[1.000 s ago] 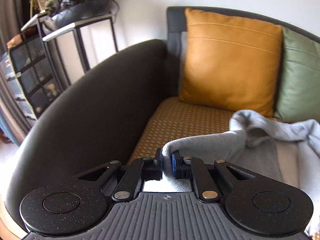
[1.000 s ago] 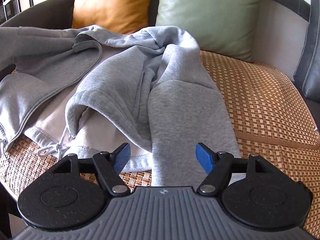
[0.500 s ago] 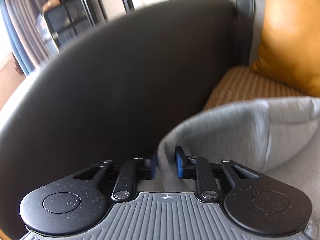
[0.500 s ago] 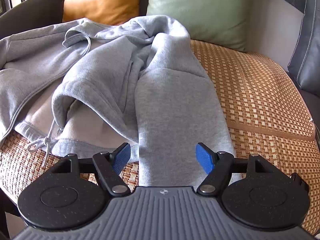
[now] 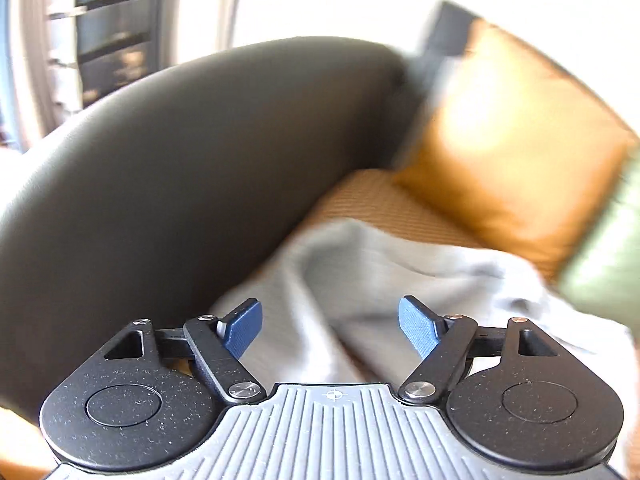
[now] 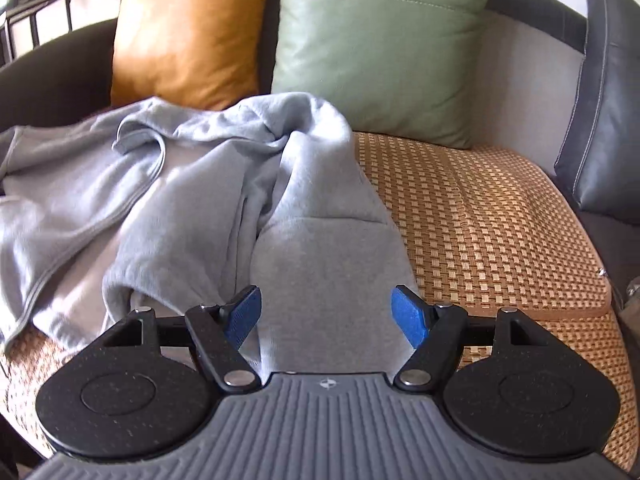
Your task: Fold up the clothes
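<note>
Left wrist view, blurred: the left hand-held gripper [image 5: 330, 322] tilts downward over the rumpled grey fleece hoodie [image 5: 380, 280], its 2 blue pads spread wide. Its jaws have just been opening; cloth lies below the gap and neither pad presses on it, so the garment is released. The rounded dark leather sofa armrest [image 5: 180, 152] fills 9 to 12 o'clock, and the mustard-orange leather cushion [image 5: 516, 140] leans at 2 o'clock.

Right wrist view: the right hand-held gripper [image 6: 326, 316] also angles down, jaws parted and empty, over a flat grey sleeve of the hoodie [image 6: 224, 200], which sprawls on the woven tan sofa seat mat [image 6: 488, 232] from 9 to 12 o'clock. The orange cushion [image 6: 188, 32] at 11 o'clock and the sage-green leather cushion [image 6: 380, 40] at 12 o'clock stand behind it.
</note>
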Action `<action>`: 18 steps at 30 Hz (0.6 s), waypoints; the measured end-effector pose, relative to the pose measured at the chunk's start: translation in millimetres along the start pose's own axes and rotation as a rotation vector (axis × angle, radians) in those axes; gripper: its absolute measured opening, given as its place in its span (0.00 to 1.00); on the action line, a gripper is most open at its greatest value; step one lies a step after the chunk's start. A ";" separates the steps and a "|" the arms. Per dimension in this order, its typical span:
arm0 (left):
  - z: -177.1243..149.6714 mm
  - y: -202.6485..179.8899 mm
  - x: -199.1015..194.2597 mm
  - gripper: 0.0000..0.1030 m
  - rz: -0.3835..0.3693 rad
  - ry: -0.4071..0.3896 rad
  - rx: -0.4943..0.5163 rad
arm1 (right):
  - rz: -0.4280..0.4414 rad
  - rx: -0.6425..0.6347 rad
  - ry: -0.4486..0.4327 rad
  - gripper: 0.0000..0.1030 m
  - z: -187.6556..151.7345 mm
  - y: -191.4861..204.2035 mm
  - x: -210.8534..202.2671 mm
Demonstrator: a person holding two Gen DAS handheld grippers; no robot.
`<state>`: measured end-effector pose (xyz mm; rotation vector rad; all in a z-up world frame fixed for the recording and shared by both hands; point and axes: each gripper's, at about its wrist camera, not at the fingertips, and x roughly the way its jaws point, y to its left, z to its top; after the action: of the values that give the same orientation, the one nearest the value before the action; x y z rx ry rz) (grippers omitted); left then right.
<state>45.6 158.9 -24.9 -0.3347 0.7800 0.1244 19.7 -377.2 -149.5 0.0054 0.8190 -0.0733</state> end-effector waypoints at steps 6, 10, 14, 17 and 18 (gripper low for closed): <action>-79.3 -45.4 -7.0 0.84 -0.120 0.091 0.101 | 0.014 -0.029 0.052 0.71 -10.0 15.7 26.5; -104.1 -65.8 5.5 0.84 -0.140 0.139 0.132 | 0.023 -0.026 0.108 0.61 -16.9 18.0 48.1; -112.6 -72.3 15.6 0.84 -0.146 0.174 0.128 | 0.059 0.002 0.168 0.23 -16.8 9.7 59.2; -106.1 -72.9 17.0 0.84 -0.148 0.169 0.122 | 0.081 -0.005 0.199 0.11 0.0 0.4 49.7; -105.2 -73.3 16.9 0.84 -0.148 0.168 0.121 | 0.086 -0.012 0.190 0.11 9.0 -4.0 42.7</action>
<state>4.3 53.9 -88.1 -0.2891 0.9215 -0.0908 55.0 -384.1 -174.4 0.0367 1.0081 0.0138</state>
